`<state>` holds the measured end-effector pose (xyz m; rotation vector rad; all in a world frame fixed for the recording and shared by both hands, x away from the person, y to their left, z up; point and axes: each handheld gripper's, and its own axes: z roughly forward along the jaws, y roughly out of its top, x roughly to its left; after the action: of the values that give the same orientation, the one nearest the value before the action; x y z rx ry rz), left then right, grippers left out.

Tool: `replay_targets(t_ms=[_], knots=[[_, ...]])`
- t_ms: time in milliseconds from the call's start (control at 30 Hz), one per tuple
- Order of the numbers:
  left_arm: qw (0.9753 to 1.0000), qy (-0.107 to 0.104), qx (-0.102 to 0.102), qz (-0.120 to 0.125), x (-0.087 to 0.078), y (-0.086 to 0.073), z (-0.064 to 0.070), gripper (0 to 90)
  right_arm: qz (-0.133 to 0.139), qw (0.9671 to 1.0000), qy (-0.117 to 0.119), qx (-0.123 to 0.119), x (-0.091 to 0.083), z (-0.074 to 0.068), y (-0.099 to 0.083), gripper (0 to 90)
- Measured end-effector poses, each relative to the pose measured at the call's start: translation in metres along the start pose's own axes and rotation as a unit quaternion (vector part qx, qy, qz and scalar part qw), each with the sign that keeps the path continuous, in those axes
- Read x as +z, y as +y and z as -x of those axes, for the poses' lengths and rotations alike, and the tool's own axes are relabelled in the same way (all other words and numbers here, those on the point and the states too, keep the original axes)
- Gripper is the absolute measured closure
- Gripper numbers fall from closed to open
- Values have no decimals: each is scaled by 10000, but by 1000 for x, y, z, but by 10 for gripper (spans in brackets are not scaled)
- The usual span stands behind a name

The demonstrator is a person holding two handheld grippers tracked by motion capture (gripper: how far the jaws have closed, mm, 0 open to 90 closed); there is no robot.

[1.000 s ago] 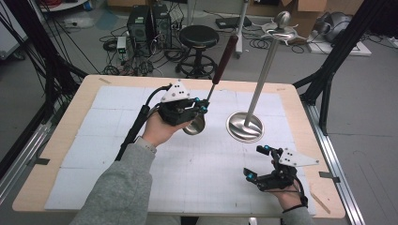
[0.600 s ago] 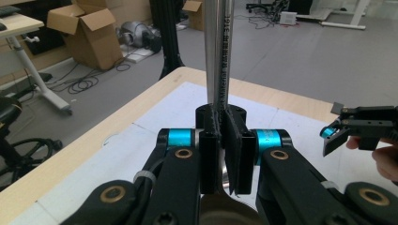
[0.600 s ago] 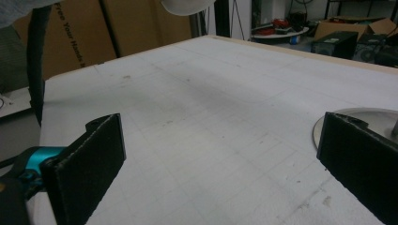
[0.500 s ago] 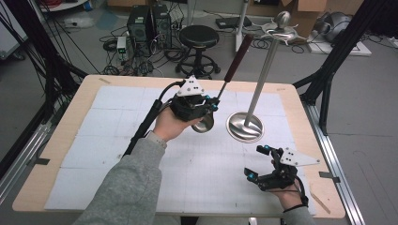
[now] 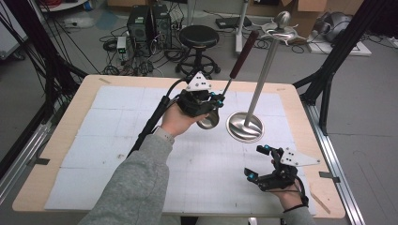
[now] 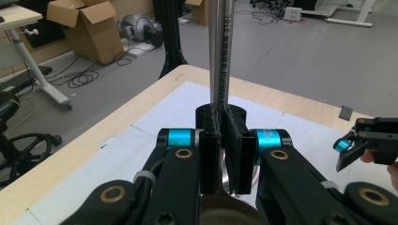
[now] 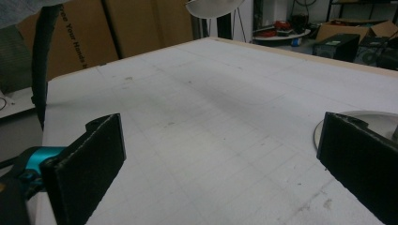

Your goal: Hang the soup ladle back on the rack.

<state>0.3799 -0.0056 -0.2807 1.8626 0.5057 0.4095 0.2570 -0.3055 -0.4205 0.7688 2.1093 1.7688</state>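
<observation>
At centre frame, the left claw [image 5: 213, 101] is clamped on a ladle [image 5: 228, 84], handle tilted up toward the stand [image 5: 256, 89], likely for hanging. The right claw [image 5: 260, 162], lower right, rests with its jaws spread wide above the bench [image 5: 65, 140].

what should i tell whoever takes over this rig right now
Left tool: shut on the ladle at the metal shaft just above the bowl, held off the table beside the stand, dark red handle pointing up and away.
Right tool: open, holding nothing, low over the mat at the near right.
Stand: upright on the mat, round base, hooks at the top.
Done: ladle picked up.
Left: probably hanging the ladle on the stand's top hooks; not hung yet.
</observation>
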Motion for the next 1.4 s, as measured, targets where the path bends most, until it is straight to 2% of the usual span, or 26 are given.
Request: replay_targets(t_ms=[100,333,867,1000,1400], knots=[[10000,-30,-65,47,4,3,1,844,-10,10000,-5,-22,0,0,0,5],[9999,27,103,-68,10,6,3,844,1,10000,0,-9,0,0,0,5],[9999,64,53,-61,21,11,3,843,10,10000,24,-19,0,-1,0,5],[9998,135,97,-120,28,12,5,844,6,10000,11,-30,0,0,0,5],[9996,176,34,-205,37,12,3,844,22,10000,-2,-30,-1,0,0,5]])
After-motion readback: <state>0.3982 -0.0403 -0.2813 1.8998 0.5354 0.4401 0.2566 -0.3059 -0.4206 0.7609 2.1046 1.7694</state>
